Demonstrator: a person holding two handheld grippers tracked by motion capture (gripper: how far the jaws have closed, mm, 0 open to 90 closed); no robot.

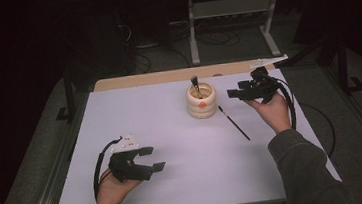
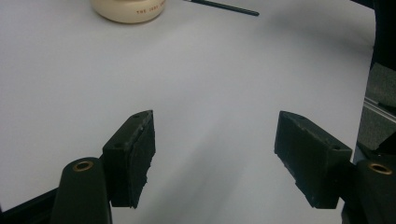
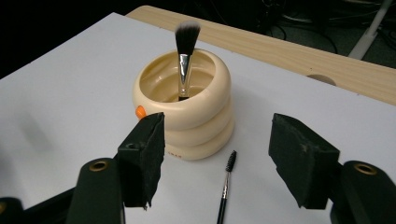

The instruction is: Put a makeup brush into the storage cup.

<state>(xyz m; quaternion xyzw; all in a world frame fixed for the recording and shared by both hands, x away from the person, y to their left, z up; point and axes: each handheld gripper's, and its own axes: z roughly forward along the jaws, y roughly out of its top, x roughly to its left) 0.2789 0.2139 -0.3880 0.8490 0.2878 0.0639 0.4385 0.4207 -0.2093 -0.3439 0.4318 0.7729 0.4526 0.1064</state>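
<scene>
A cream ribbed pot stands on the white table, and a makeup brush stands upright in it, bristles up. A thin black spoolie brush lies on the table just right of the pot. My right gripper hangs open to the right of the pot, with the spoolie lying on the table below its jaws. My left gripper is open near the front left, nothing between its jaws. The pot's base and the spoolie's handle lie far ahead of it.
A wooden strip borders the table's far edge, with a hole in it. Beyond stand a metal frame and floor cables. A black cable trails off the table's right side.
</scene>
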